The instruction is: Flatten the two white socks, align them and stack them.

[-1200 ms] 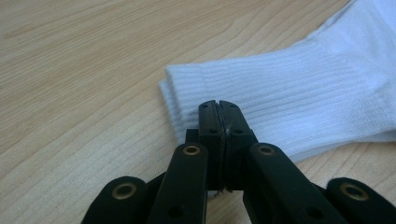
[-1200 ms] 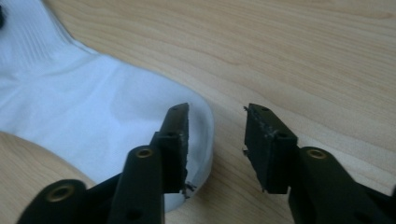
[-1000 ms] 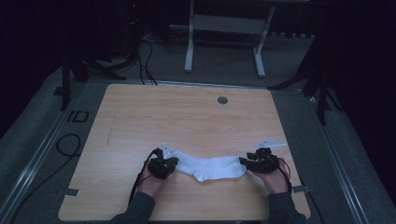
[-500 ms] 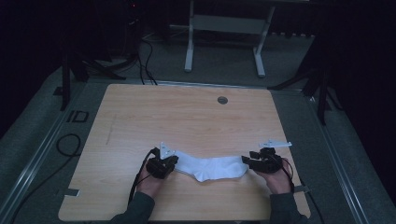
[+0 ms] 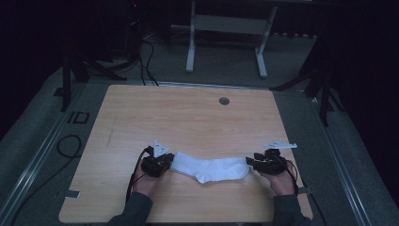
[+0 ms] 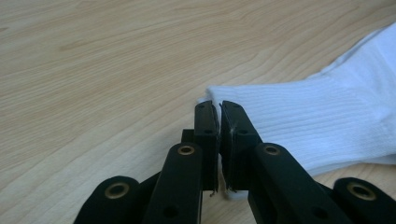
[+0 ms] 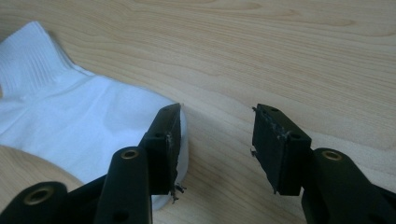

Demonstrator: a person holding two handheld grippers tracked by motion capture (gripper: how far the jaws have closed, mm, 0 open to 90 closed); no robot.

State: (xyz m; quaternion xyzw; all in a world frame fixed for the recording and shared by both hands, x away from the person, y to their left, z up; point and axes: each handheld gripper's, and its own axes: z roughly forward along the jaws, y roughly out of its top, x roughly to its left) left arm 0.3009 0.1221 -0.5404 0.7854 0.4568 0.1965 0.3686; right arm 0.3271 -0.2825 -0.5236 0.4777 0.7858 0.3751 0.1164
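L gripper (image 6: 219, 109) clamped on sock (image 6: 317, 126) cuff, mid-frame; R gripper (image 7: 217, 123) wide open, empty, toe beside lower-left jaw.

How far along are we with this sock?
Done: the sock lies spread flat on the table. In hand: the left claw is shut on its cuff edge. Left: the right claw is open beside the toe, gripping nothing, so any folding is not yet begun.

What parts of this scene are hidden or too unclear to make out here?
- High view: the sock cuff edge lies under the left gripper.
- Left gripper view: how much cuff is pinched is hidden by the nearly shut jaws.
- Right gripper view: the right gripper covers part of the toe.
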